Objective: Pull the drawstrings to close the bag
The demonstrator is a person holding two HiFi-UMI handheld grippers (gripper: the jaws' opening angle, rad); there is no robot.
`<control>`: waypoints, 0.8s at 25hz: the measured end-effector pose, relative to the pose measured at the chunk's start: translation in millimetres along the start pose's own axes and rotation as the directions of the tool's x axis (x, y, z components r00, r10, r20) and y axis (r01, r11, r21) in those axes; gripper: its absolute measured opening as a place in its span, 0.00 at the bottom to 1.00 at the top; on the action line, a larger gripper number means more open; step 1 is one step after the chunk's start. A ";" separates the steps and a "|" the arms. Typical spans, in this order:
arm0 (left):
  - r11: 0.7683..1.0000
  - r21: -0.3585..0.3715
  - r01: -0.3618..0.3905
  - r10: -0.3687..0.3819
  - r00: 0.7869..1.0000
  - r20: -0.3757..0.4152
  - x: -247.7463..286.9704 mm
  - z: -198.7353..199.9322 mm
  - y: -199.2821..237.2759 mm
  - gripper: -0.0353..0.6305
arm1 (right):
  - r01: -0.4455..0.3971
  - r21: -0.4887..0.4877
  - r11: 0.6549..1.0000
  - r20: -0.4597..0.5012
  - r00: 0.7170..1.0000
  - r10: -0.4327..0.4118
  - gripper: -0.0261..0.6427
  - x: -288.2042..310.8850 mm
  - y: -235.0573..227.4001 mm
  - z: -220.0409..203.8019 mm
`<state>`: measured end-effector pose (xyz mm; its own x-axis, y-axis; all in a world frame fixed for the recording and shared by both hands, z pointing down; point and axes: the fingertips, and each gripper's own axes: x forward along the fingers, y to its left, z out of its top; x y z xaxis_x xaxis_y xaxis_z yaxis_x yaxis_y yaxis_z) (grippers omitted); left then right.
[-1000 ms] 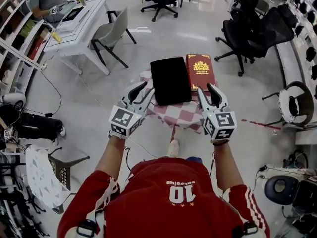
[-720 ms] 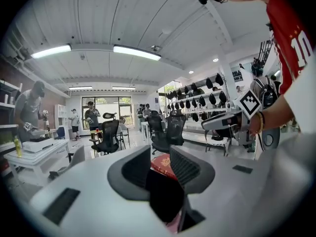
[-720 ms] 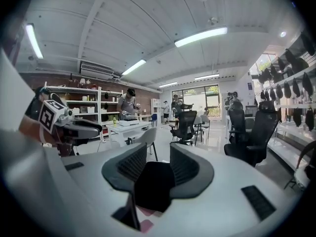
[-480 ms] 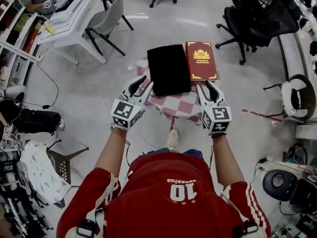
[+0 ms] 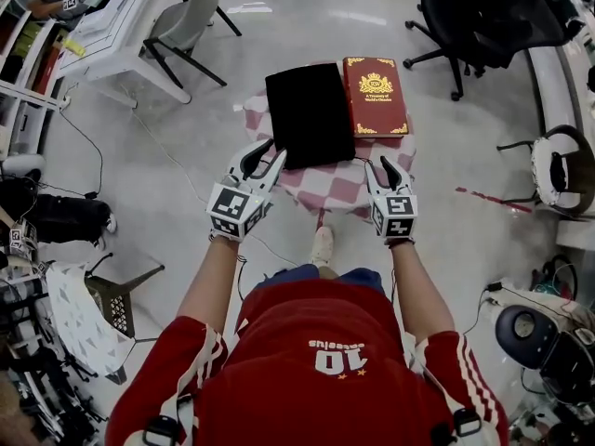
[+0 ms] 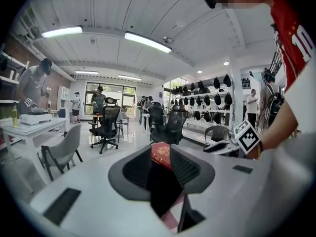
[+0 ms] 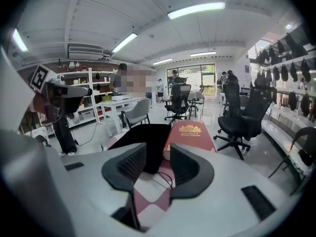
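Note:
A flat black bag (image 5: pixel 310 114) lies on a small table with a red-and-white checked cloth (image 5: pixel 346 190), and a red book (image 5: pixel 375 96) lies to its right. My left gripper (image 5: pixel 265 160) hovers at the bag's near left corner, jaws open and empty. My right gripper (image 5: pixel 382 168) is over the cloth near the bag's near right corner, also open and empty. The left gripper view looks along open jaws (image 6: pixel 162 165) at the bag (image 6: pixel 159 189) and book (image 6: pixel 161 154). Past the right gripper's open jaws (image 7: pixel 154 165) a thin black drawstring (image 7: pixel 165 177) lies looped on the cloth by the bag (image 7: pixel 143 141).
Black office chairs (image 5: pixel 469 21) stand beyond the table at right, and a grey chair (image 5: pixel 186 31) and white desk (image 5: pixel 116 31) at far left. My shoe (image 5: pixel 323 246) is on the floor under the table's near edge. A stool (image 5: pixel 112 297) sits left of me.
Both grippers have come down toward the table, the right one further. The right gripper now looks smaller and lower at the cloth's near right. Both stay open and empty.

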<state>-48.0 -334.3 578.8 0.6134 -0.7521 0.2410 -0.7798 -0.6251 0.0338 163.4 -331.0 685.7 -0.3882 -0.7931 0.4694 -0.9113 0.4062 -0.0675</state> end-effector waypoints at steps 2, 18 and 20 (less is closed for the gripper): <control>1.000 -0.009 0.003 -0.003 1.000 -0.006 5.8 -6.8 0.5 0.23 | 0.006 0.005 1.000 -0.033 0.999 -0.006 0.25 8.5 -3.6 -19.4; 0.998 -0.063 -0.014 0.011 0.999 -0.053 13.6 -37.5 8.3 0.23 | 0.078 0.063 0.995 -0.262 0.963 -0.059 0.25 55.4 -32.6 -122.4; 0.997 -0.069 -0.020 0.017 0.999 -0.051 13.6 -37.7 10.4 0.23 | 0.082 0.070 0.994 -0.273 0.960 -0.061 0.24 58.6 -34.4 -127.2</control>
<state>-52.5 -343.1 619.0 0.5930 -0.7511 0.2902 -0.7989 -0.5937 0.0959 189.4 -333.7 827.5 -0.2802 -0.6622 0.6949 -0.9475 0.3069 -0.0897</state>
